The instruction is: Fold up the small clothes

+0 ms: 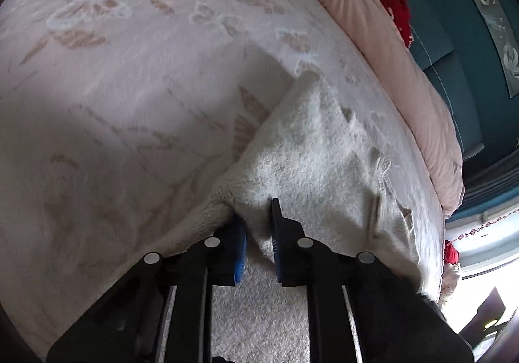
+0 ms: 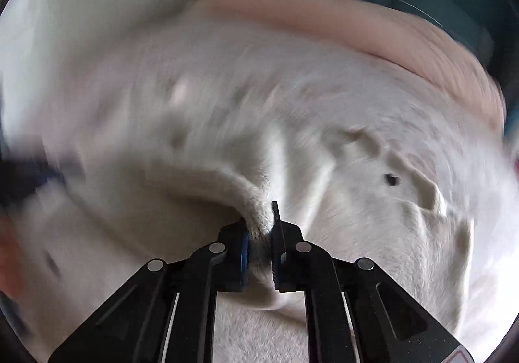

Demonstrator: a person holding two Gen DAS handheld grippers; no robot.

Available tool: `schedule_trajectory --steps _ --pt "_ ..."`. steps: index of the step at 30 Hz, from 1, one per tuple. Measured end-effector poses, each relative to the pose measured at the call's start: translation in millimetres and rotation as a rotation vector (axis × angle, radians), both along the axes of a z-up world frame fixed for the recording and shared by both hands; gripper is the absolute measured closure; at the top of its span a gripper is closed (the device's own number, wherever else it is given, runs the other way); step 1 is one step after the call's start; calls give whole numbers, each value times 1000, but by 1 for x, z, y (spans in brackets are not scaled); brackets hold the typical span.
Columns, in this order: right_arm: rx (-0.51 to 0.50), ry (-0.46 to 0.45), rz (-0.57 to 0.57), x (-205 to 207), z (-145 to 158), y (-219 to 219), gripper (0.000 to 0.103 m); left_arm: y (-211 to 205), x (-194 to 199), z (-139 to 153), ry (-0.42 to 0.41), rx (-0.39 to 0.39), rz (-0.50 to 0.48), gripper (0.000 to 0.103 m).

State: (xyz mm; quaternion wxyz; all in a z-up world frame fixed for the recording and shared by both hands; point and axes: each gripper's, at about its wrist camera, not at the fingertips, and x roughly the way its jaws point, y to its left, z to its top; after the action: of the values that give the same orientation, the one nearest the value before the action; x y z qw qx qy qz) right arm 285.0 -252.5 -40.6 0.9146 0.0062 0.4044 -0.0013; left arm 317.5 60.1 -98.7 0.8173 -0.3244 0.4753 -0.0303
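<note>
The left tool [image 1: 258,233] is clenched on a fold of a fluffy white garment [image 1: 311,149], its blue-padded fingers [image 1: 239,252] pinching the fabric at the near edge. The garment lies on a bed covered by a pale pink blanket [image 1: 129,77] with a flower pattern, spreading from the tool toward the far right. A rolled pink quilt [image 1: 382,39] runs along the bed's far right side, with something red [image 1: 397,11] beyond it against a teal headboard [image 1: 454,16]. The right tool [image 2: 261,233] is likewise clenched on a bunched edge of the white garment [image 2: 340,194]; that view is motion-blurred, and a small dark spot [image 2: 391,180] shows on the fabric to the right.
</note>
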Motion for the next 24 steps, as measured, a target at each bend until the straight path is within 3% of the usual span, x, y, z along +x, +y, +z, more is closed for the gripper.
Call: schedule_trajectory --steps 2,3,5,7,8,10,12,14,16,17,18,20,22,24 --pt "252 -73 -185 -25 13 -59 94 3 -1 0 -10 4 -11 90" --pt "380 -78 -273 -40 6 -89 93 1 0 -1 -11 7 -29 88" --pt "523 -13 -390 -58 -25 -129 88 -4 0 -7 -3 2 -63 86" --pt "533 82 -436 -68 -53 -144 84 -9 -3 -8 -13 29 -68 86" --pt "579 78 -425 -77 -60 -149 84 -11 -6 -6 -28 33 -67 85" --pt "638 32 -418 -89 -57 -156 74 -11 -7 -3 -27 24 -60 82" --pt "613 6 -429 -93 -49 -159 54 -8 -7 -2 -21 -7 -33 81" --pt "584 -14 -447 -92 -42 -167 51 -6 -6 1 -26 -18 -12 81" --pt "623 -10 -487 -83 -49 -183 51 -7 -3 5 -35 2 2 82" --pt "643 -7 -500 -80 -53 -189 62 -9 0 5 -30 6 3 82" --pt "665 -3 -512 -77 -55 -196 96 -10 3 3 -14 13 5 85" --pt "702 -10 -503 -69 -51 -201 95 -12 6 4 0 12 2 94" --pt "653 -134 -431 -72 -13 -193 95 -14 1 23 -86 19 -26 96" --pt "593 -224 -381 -83 18 -184 96 -19 -6 45 -178 86 -70 95"
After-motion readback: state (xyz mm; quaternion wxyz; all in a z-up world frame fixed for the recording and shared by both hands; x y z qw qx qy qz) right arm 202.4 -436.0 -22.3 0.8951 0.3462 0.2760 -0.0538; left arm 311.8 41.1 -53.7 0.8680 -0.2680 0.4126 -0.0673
